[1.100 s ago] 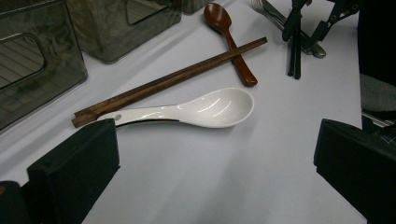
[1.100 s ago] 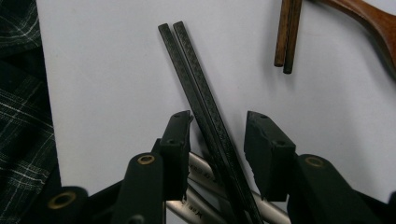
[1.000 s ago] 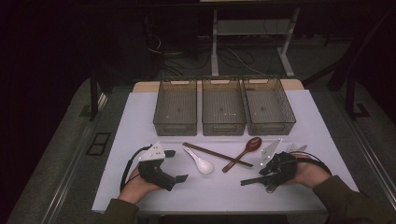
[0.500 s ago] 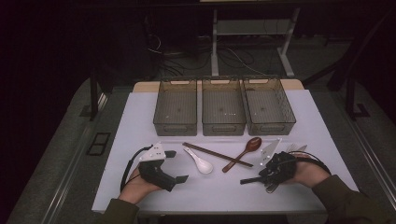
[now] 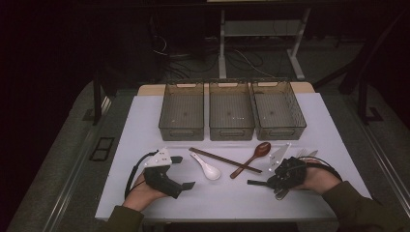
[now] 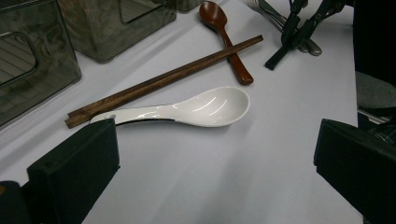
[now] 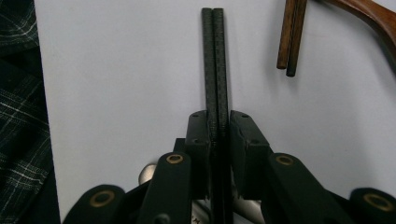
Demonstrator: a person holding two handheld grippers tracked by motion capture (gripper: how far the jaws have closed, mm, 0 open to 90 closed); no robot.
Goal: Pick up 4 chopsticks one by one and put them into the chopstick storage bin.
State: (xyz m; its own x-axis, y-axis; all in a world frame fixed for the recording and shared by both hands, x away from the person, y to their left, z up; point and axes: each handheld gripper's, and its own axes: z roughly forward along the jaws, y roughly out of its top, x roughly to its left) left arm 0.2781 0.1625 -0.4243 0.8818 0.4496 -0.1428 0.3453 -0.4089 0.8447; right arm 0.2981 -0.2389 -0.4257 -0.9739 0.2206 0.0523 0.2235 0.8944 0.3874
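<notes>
My left gripper (image 5: 184, 171) rests on the white table at the front left, jaws wide open. In the left gripper view a white ceramic spoon (image 6: 205, 108) lies just ahead of the left gripper (image 6: 215, 140), untouched. Behind the white spoon (image 5: 207, 166) lie a pair of wooden chopsticks (image 5: 225, 160) and a brown wooden spoon (image 5: 254, 157). At the front right, my right gripper (image 5: 251, 182) points left along the table. Its jaws have just been closing. In the right gripper view its thin black fingers (image 7: 219, 56) meet with nothing between them, and the chopsticks' ends (image 7: 289, 42) lie ahead.
Three clear plastic bins (image 5: 181, 130) (image 5: 231, 131) (image 5: 279, 131) stand in a row at the back of the table. Metal cutlery (image 5: 305, 154) lies behind the right hand. The table's front edge runs just under both forearms.
The right gripper's fingers look closer together than before. Both hands stay where they were, and the utensils have not moved.
</notes>
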